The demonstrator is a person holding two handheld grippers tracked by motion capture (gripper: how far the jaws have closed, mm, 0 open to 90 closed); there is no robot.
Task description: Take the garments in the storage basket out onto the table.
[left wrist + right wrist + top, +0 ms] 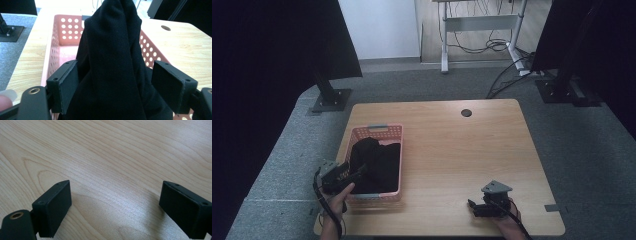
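While the high view puts my left gripper (354,175) at the lower left of the frame, reaching into the near end of the pink perforated basket (377,131), its own gripper view tells me more. There the black garment (112,62) rises in a tall fold between the two jaws, which stand wide apart; whether the pads touch the cloth I cannot tell. Most of the garment lies heaped inside the basket. My left hand (339,196) wraps the handle from below. At lower right, my right gripper (473,206) sits low over the wooden table (452,145), pointing toward frame left. Its gripper view shows jaws spread wide over bare woodgrain, holding nothing.
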